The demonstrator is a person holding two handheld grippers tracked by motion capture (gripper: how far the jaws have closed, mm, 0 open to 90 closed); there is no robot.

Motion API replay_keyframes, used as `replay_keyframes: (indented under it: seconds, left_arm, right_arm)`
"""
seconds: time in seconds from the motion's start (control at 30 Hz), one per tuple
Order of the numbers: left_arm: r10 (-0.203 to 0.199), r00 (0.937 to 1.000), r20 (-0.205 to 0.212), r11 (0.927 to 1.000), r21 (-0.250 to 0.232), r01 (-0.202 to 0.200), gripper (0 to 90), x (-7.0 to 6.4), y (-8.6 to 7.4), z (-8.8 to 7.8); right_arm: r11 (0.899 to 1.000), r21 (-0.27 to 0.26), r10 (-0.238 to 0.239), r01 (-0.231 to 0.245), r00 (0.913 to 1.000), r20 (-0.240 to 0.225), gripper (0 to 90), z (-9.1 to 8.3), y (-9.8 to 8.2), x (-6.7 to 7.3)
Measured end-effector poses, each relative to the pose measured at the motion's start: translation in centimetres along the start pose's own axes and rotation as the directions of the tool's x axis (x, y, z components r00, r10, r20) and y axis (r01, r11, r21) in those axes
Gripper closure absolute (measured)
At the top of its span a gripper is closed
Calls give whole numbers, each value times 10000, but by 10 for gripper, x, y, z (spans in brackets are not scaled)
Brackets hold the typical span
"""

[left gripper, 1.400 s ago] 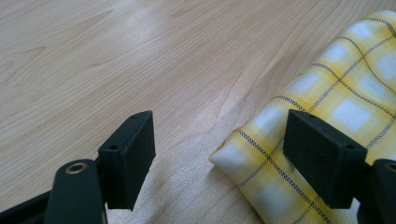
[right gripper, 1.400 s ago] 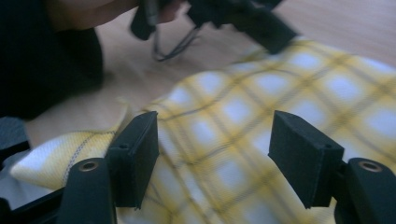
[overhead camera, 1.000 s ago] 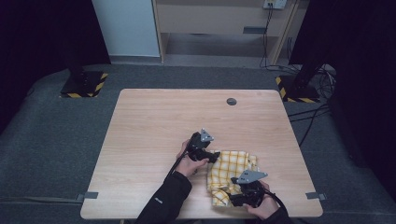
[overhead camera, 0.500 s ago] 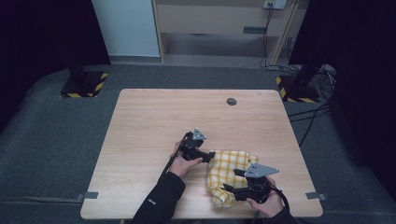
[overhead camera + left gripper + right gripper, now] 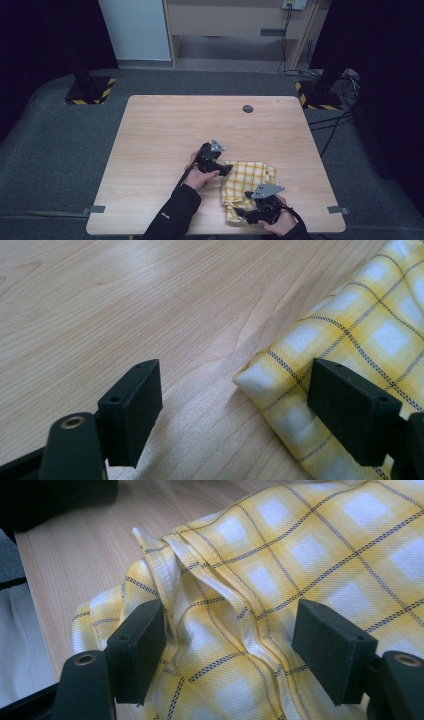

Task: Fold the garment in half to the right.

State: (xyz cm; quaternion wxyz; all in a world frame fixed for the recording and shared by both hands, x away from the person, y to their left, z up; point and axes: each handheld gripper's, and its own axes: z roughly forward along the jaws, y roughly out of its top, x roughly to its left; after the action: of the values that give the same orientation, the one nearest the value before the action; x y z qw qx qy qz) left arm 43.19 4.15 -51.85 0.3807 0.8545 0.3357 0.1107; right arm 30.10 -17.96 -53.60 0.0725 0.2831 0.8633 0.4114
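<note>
Wood table (image 5: pixel 165 130), no readable labels: L claw (image 5: pixel 235 410) & R claw (image 5: pixel 227 655) both released at yellow checked cloth (image 5: pixel 250 177).

The light wooden surface (image 5: pixel 165 130) stands on a grey carpeted floor (image 5: pixel 55 150). A small dark round disc (image 5: pixel 248 108) is set into its far side. Two strips of grey tape (image 5: pixel 98 209) sit at its near corners. Beyond it stand two black posts on yellow-and-black striped bases (image 5: pixel 90 92), a white panel (image 5: pixel 135 30), a wooden shelf unit (image 5: pixel 235 22) and hanging cables (image 5: pixel 286 35).
</note>
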Motion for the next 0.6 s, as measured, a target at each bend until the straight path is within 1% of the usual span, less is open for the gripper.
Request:
replay_keyframes:
  seconds: [0.07, 0.1, 0.13, 0.17, 0.2, 0.23, 0.27, 0.3, 0.33, 0.37, 0.4, 0.43, 0.5, 0.57, 0.6]
  left_arm:
    - [7, 10000, -64, 9999, -160, -8, 210, 0, 1, -4]
    - [-70, 10000, -51, 9995, -301, 69, 211, 0, 2, -6]
    - [-195, 9998, 13, 9989, -438, 195, 212, 1, 2, -7]
    - [-307, 9995, 75, 9983, -495, 310, 212, 3, 2, -8]
    - [-344, 9994, 76, 9984, -439, 347, 212, 4, 3, -7]
    - [-311, 9995, 16, 9990, -335, 311, 211, 4, 2, -5]
    - [-257, 9997, -22, 9995, -207, 257, 208, 4, 2, -2]
    - [-285, 9996, -20, 9995, -145, 284, 204, 3, 2, 0]
    - [-315, 9995, 6, 9994, -110, 315, 200, 3, 2, 2]
    - [-311, 9995, -25, 9995, -85, 311, 199, 2, 1, 3]
    - [-302, 9995, -69, 9995, -66, 301, 194, 2, 1, 4]
    - [-314, 9995, -87, 9995, -49, 314, 189, 2, 1, 4]
    - [-296, 9995, -148, 9995, -63, 295, 188, 1, 2, 2]
    - [-238, 9995, -227, 9996, -182, 234, 192, 0, 2, -3]
    - [-254, 9994, -248, 9994, -253, 247, 194, -1, 2, -6]
  right_arm:
    - [10000, 38, 1, -1, 10000, 9, 289, -1, 1, 1]
    - [10000, 23, -6, 6, 10000, 2, 286, -4, 3, 1]
    - [9999, -129, -12, 12, 10000, 22, 280, -9, 6, 1]
    - [9991, -418, 37, -35, 10000, 57, 279, -14, 7, -1]
    - [9978, -651, 152, -144, 9998, 127, 278, -18, 8, -3]
    - [9975, -674, 231, -215, 9995, 232, 280, -20, 7, -7]
    - [9984, -511, 244, -222, 9988, 422, 279, -21, 5, -10]
    - [9992, -262, 329, -315, 9978, 568, 283, -20, 2, -14]
    - [9991, -14, 435, -435, 9970, 639, 284, -17, -4, -18]
    - [9986, -21, 525, -525, 9970, 563, 285, -14, -9, -20]
    - [9981, -282, 553, -541, 9975, 436, 292, -15, -12, -22]
    - [9978, -226, 632, -623, 9973, 386, 295, -16, -11, -23]
    - [9980, -76, 626, -624, 9974, 351, 294, -18, -10, -23]
    - [9974, -17, 726, -726, 9971, 239, 284, -21, -7, -24]
    - [9971, -82, 759, -758, 9968, 253, 276, -24, -5, -24]
